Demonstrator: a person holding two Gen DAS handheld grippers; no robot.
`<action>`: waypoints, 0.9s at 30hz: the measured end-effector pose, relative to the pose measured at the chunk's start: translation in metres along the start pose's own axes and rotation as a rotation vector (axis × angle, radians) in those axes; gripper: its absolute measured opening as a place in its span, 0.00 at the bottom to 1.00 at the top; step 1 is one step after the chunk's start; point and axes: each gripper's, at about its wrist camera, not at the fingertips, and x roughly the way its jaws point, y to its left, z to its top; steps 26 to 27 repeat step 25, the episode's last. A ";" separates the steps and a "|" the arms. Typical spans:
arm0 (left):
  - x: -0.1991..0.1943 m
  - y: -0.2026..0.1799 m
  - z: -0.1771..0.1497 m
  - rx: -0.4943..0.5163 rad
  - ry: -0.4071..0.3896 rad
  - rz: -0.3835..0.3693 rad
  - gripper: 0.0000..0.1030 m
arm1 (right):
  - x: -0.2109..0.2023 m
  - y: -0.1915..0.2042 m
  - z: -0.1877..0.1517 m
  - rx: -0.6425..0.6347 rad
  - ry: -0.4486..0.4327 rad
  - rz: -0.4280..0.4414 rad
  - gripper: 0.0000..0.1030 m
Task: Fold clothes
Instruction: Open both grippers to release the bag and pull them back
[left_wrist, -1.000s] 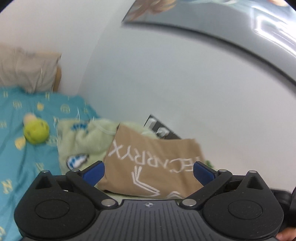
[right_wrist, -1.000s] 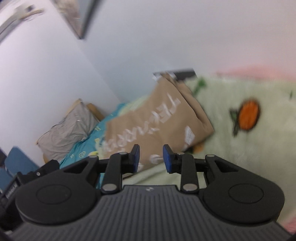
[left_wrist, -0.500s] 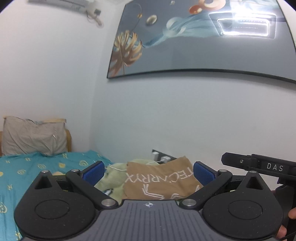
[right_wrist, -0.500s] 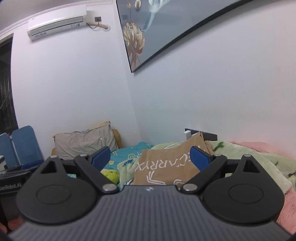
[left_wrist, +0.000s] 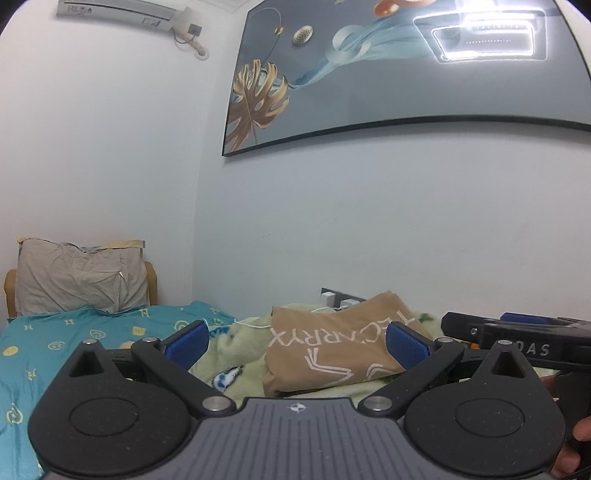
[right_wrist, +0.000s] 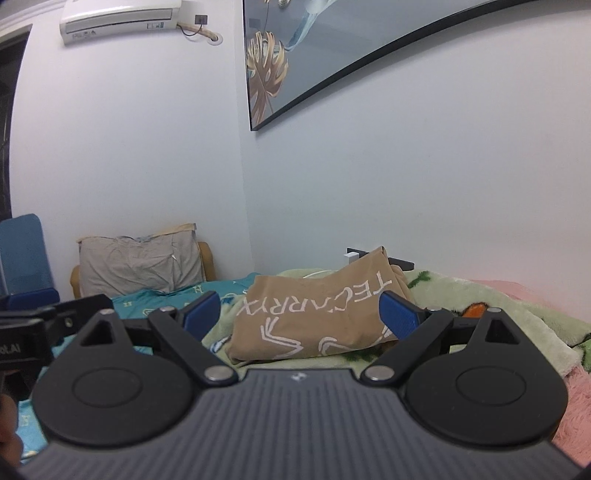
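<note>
A folded tan garment with white lettering (left_wrist: 332, 347) lies on a pale green fleece blanket (left_wrist: 240, 350) against the wall; it also shows in the right wrist view (right_wrist: 314, 317). My left gripper (left_wrist: 297, 343) is open and empty, held back from the garment. My right gripper (right_wrist: 301, 314) is open and empty, also short of the garment. The right gripper shows at the right edge of the left wrist view (left_wrist: 517, 332).
A teal patterned bedsheet (left_wrist: 74, 343) covers the bed to the left, with a grey pillow (left_wrist: 77, 280) at the headboard. A pink blanket (right_wrist: 576, 406) lies to the right. A wall socket strip (left_wrist: 340, 299) sits behind the garment. A large picture (left_wrist: 406, 66) hangs above.
Both grippers pulled back and tilted up from the garment, which now lies let go. The right gripper's fingers went from nearly shut to wide open.
</note>
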 end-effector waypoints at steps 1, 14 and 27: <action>0.003 0.000 -0.002 0.001 0.002 -0.001 1.00 | 0.004 0.000 -0.002 -0.003 0.004 -0.002 0.92; 0.023 -0.002 -0.021 0.007 0.030 -0.009 1.00 | 0.018 0.000 -0.014 -0.015 0.015 -0.021 0.91; 0.019 -0.001 -0.021 0.004 0.035 -0.010 1.00 | 0.003 0.001 -0.014 -0.022 0.014 -0.034 0.91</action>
